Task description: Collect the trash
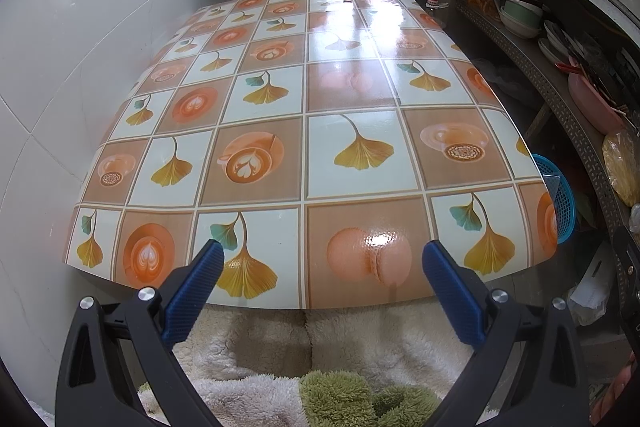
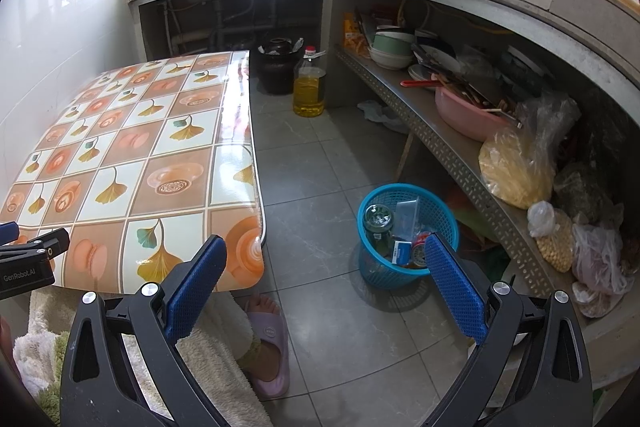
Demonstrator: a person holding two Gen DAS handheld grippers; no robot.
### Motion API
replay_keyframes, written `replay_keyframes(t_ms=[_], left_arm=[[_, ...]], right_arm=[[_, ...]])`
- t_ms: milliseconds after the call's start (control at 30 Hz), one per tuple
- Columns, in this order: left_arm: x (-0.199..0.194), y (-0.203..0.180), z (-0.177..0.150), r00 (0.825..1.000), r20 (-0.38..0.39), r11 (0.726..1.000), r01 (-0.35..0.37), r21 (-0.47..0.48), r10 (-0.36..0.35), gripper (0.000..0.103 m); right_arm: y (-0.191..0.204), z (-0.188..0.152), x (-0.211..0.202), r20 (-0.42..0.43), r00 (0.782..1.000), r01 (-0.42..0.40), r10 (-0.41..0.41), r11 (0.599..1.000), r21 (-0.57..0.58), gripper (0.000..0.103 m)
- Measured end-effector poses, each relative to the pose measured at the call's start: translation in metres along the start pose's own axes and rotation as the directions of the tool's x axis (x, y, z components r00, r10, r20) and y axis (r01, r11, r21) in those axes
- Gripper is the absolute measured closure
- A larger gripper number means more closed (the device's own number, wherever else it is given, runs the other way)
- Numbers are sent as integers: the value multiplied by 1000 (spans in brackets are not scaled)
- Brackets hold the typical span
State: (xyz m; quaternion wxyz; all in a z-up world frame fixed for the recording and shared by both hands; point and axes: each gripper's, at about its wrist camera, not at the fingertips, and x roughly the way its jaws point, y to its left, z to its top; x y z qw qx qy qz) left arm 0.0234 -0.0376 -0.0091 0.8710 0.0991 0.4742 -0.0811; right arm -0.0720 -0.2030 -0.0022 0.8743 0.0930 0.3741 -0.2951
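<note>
A blue plastic basket (image 2: pixel 404 259) stands on the tiled floor right of the table and holds a glass jar (image 2: pixel 378 223), a clear packet, a small box and a can. Its rim (image 1: pixel 560 195) shows past the table's right edge in the left wrist view. My right gripper (image 2: pixel 324 263) hangs open above the floor between table corner and basket, nothing between its blue pads. My left gripper (image 1: pixel 323 267) is open over the near edge of the table (image 1: pixel 304 147), also holding nothing. The table's patterned cloth carries only a tiny dark speck (image 1: pixel 346 1) at its far edge.
A perforated metal shelf (image 2: pixel 460 155) on the right holds bowls, a pink basin and plastic bags. An oil bottle (image 2: pixel 309 87) and a dark pot (image 2: pixel 278 67) stand on the floor beyond the table. A person's slippered foot (image 2: pixel 268 343) and fluffy robe lie below the grippers.
</note>
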Motion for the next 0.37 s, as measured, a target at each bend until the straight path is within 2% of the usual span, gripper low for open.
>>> replay_keyframes(t_ms=[367], left_arm=[[0, 0, 0, 1000, 0, 1000, 1, 1, -1, 6]], right_arm=[[-1, 1, 0, 1, 1000, -2, 2, 1000, -5, 8]])
